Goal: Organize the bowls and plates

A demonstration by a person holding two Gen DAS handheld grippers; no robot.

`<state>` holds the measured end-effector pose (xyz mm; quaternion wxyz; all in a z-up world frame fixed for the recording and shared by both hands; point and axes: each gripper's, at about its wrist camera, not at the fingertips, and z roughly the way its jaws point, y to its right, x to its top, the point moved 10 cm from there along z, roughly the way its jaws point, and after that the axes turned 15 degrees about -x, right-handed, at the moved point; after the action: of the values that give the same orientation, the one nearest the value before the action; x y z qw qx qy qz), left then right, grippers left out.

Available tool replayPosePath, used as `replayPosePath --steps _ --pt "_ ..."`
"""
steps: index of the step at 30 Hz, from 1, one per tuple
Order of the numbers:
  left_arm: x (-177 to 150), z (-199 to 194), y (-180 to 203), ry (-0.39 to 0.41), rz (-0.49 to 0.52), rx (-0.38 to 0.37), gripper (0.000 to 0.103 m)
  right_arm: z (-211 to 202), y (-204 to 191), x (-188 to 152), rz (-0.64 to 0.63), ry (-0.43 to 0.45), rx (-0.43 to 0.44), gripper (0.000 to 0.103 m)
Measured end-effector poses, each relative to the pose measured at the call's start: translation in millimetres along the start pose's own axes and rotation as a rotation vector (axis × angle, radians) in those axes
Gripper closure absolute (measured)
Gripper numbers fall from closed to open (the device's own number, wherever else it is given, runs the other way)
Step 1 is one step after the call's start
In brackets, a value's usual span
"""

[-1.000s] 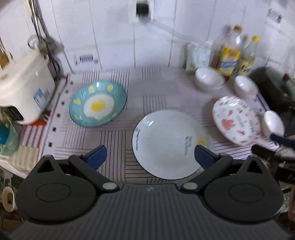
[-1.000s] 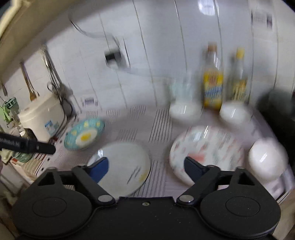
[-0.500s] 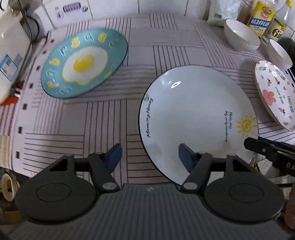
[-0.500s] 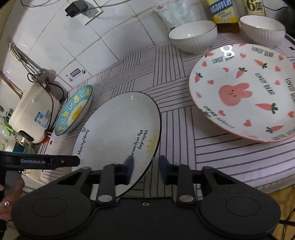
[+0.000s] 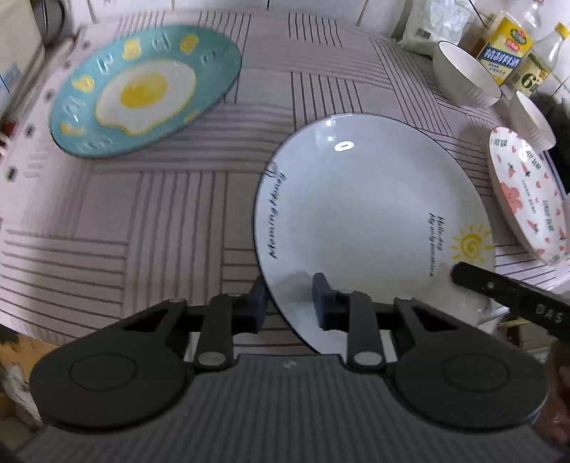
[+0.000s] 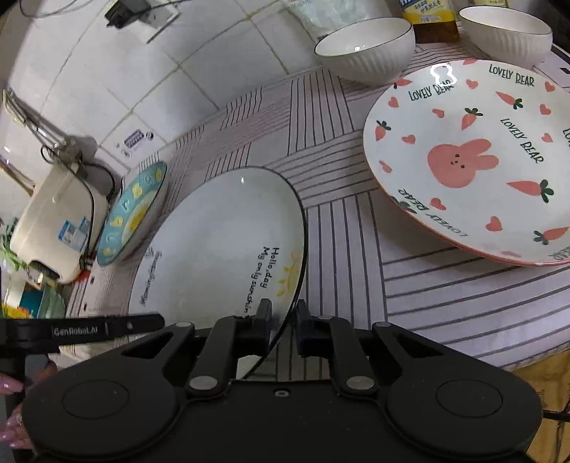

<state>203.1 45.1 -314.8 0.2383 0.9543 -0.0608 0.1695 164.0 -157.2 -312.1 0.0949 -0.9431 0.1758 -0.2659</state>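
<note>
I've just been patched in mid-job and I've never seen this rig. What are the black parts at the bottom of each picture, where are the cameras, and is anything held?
There is no robot arm. A person holds a hand-held gripper in each hand, and each carries a wide-angle camera looking forward along its two fingers. One picture looks out from the left gripper, the other from the right gripper.

On the striped cloth lie a white plate, a blue egg plate, a pink rabbit plate and two white bowls.

Both pairs of fingers have just been closing on the white plate's near rim, one at each side. It appears gripped by both and lies tilted.
</note>
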Motion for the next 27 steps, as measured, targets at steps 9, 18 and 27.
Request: replayPosePath --steps 9,18,27 --pt "6.1 -4.1 5.3 -0.113 0.014 -0.059 0.072 -12.5 -7.5 11.5 -0.053 -0.001 -0.028 0.086" --pt "58.1 -24.0 13.9 -0.105 0.106 -0.07 0.072 -23.9 -20.6 51.3 -0.046 0.072 0.003 0.085" --pt "153.8 -9.9 20.2 -0.143 0.254 -0.063 0.071 0.9 -36.7 116.3 -0.022 0.154 -0.001 0.084"
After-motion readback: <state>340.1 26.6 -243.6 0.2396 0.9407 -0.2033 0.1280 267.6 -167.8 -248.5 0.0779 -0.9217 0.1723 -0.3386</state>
